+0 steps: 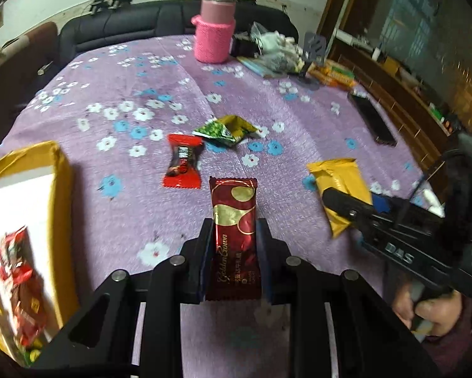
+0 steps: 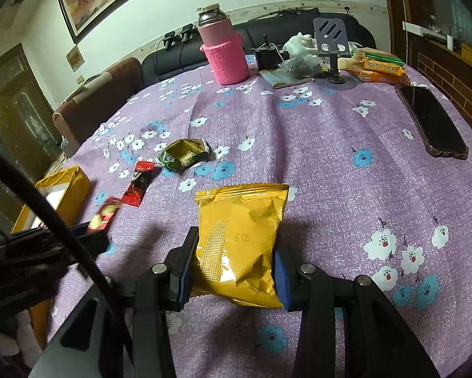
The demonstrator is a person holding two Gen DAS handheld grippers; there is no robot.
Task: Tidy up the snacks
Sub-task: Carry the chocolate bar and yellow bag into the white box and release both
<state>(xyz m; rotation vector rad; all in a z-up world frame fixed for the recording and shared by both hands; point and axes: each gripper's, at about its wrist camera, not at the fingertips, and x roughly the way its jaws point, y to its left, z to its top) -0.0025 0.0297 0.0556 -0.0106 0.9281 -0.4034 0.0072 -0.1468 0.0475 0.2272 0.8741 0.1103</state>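
Observation:
My left gripper point(image 1: 234, 236) is shut on a dark red Golden Crown snack bar point(image 1: 234, 220), held above the purple flowered tablecloth point(image 1: 125, 72). My right gripper point(image 2: 236, 252) is shut on a yellow snack bag point(image 2: 240, 236), which also shows in the left wrist view point(image 1: 336, 182). A red candy wrapper point(image 1: 183, 165) and a green-gold packet point(image 1: 226, 130) lie on the cloth ahead. A yellow box point(image 1: 59, 189) with a white inside holds red snacks point(image 1: 18, 277) at the left. The box point(image 2: 75, 182) also shows in the right wrist view, beside the left gripper's bar point(image 2: 105, 214).
A pink flask point(image 1: 215, 31) in a knitted sleeve stands at the far side. Plastic bags point(image 1: 276, 50), a phone stand point(image 2: 332, 41) and orange biscuit packs point(image 2: 381, 67) crowd the far right. A black phone point(image 2: 431, 119) lies at the right edge. Sofas stand behind the table.

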